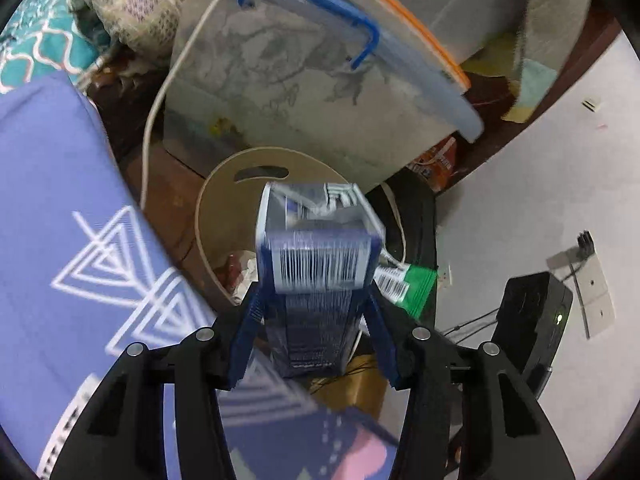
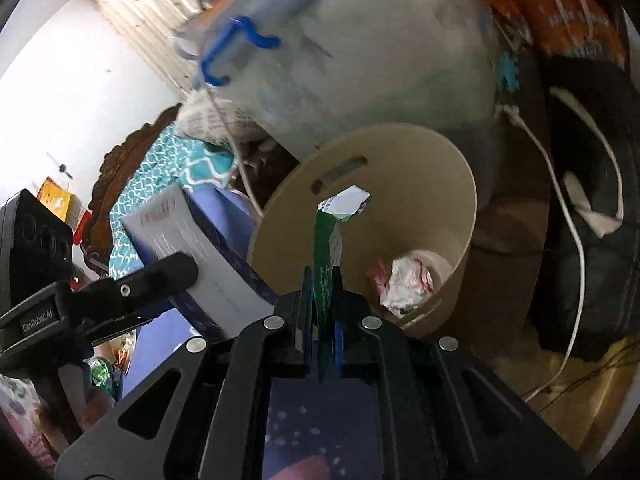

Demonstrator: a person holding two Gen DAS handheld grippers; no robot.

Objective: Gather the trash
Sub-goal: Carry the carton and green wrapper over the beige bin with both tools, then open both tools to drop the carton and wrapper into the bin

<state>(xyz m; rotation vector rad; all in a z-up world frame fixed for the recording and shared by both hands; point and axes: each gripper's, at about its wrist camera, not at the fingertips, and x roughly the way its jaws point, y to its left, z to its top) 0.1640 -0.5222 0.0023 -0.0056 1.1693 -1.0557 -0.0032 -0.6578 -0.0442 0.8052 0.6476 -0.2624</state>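
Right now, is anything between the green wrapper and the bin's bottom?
Right wrist view: nothing. The wrapper hangs over the open bin; crumpled paper lies beside.
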